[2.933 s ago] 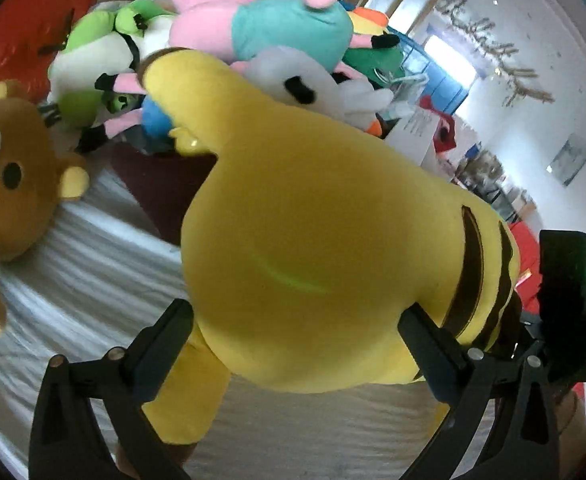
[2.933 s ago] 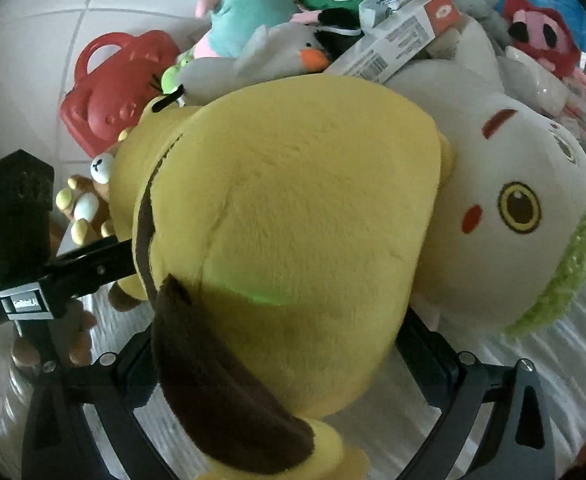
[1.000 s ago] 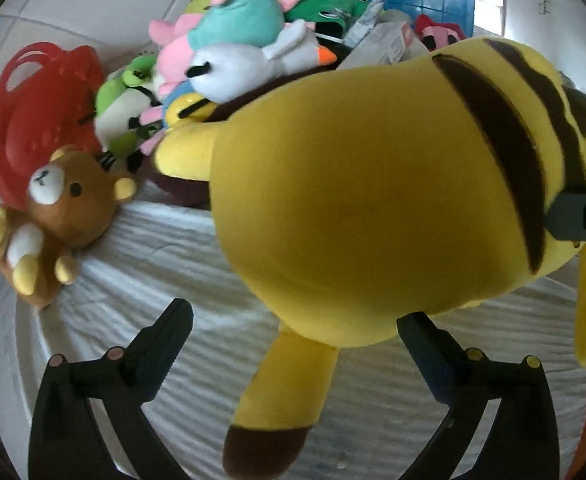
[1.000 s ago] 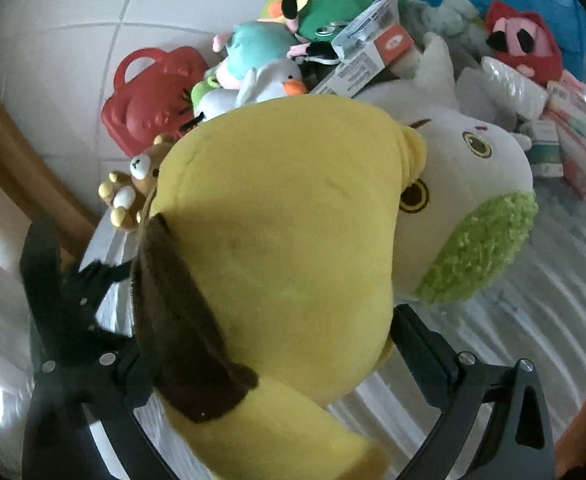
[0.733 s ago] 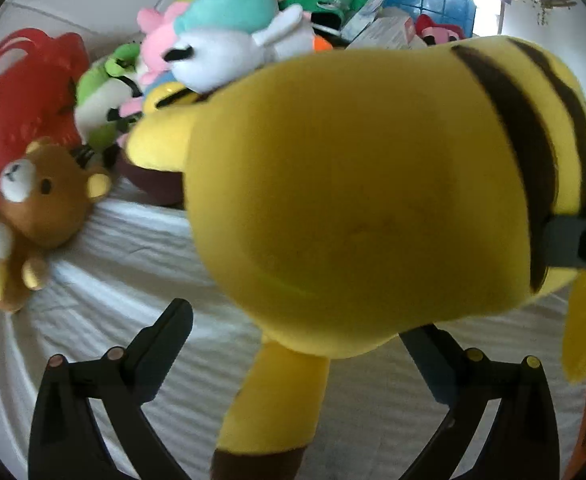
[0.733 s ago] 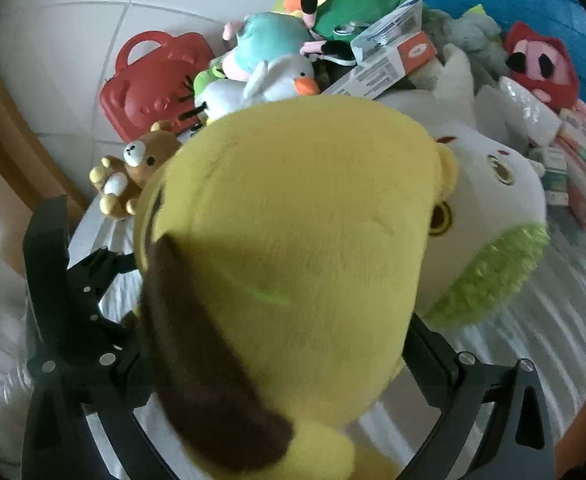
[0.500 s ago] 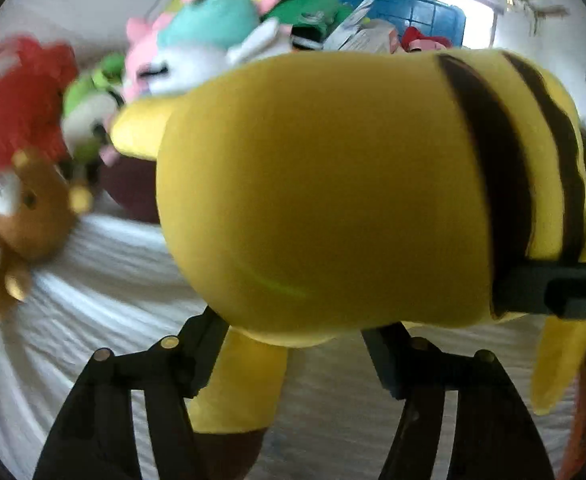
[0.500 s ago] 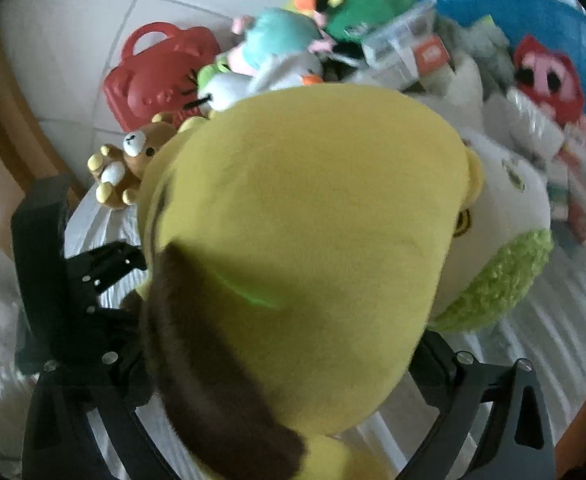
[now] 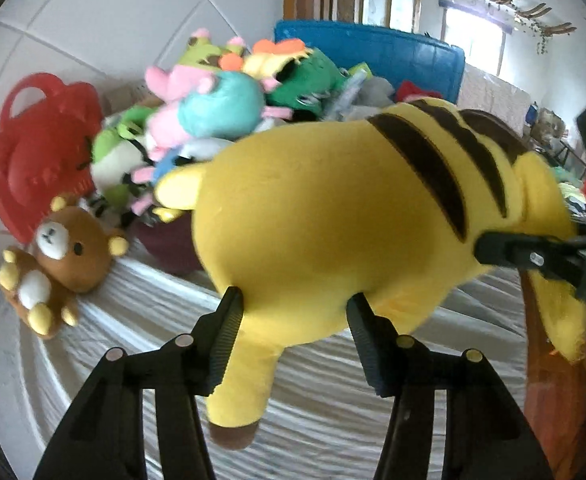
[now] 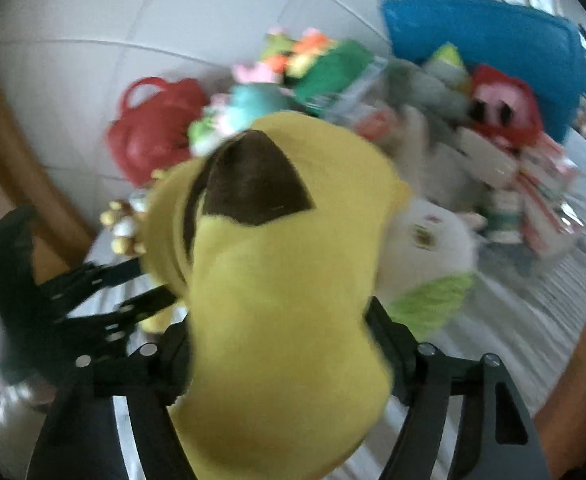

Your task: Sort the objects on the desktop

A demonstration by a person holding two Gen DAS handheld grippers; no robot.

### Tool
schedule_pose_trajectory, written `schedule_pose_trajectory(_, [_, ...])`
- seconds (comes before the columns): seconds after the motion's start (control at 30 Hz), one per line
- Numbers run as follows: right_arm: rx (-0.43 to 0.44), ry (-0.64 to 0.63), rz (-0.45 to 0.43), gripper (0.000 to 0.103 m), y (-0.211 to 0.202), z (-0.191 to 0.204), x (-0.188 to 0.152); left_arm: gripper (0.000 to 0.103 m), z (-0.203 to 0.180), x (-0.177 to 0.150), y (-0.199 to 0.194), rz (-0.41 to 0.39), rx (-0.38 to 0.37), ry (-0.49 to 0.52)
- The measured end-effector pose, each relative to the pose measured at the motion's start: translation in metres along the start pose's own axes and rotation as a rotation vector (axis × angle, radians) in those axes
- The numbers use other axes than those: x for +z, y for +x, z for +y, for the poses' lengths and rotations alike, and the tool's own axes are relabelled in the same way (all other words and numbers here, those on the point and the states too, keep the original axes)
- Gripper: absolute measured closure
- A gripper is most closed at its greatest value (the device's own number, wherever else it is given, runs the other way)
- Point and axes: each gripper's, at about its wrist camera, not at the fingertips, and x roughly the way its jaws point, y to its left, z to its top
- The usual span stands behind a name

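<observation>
Both of your grippers have gone from standing wide around the big yellow plush toy with dark brown stripes (image 9: 333, 216) to biting into it. A second ago the jaws sat clear of its sides; now your left gripper (image 9: 295, 312), low centre of the left wrist view, has its ribbed pads sunk into the toy's underside and is closing further. Your right gripper (image 10: 281, 328) is clamped as tight as it goes on the plush (image 10: 277, 280), pinching a waist into the soft body at the bottom of the right wrist view.

The toy has also come up — in the left view its belly hangs above the white wrinkled cloth (image 9: 141, 312) with only the brown-tipped leg dangling toward the bottom of the frame, where before it sat low on the cloth. So, by my reading, the pickup is done and you are into the carry.

Behind it, in the upper half of both views, the heap of small stuffed animals (image 9: 213, 108) and the blue plastic bin (image 9: 393, 52) are waiting; the brown teddy bear (image 9: 65, 256) lies at the left beside the red plastic handbag-shaped case (image 9: 33, 156). The right view is blurred with motion, so I cannot tell you where you are heading — likely toward the pile or the bin.
</observation>
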Motion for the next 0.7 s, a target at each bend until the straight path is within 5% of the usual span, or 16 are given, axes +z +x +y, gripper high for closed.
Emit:
schedule_pose_trajectory(0.17, [0.012,-0.017,0.081,0.029,0.005,-0.026,-0.006,0.011,-0.020,-0.025,-0.009,0.070,0.044,0.007])
schedule_pose_trajectory(0.4, [-0.077,-0.004,0.159,0.031,0.005,-0.068,-0.046,0.009,0.006,-0.054,-0.025,0.077,0.040,-0.174])
schedule_pose_trajectory(0.57, [-0.017,-0.024,0.128,0.032,-0.015,-0.076,-0.052,0.007,0.000,-0.048,-0.019,0.076,0.062,-0.217])
schedule_pose_trajectory(0.67, [0.016,-0.096,0.120,0.027,-0.034,-0.065,-0.045,0.007,-0.013,-0.046,-0.020,0.076,0.052,-0.211])
schedule_pose_trajectory(0.7, [0.026,-0.108,0.112,0.018,-0.039,-0.062,-0.045,0.007,-0.023,-0.045,-0.020,0.081,0.070,-0.189])
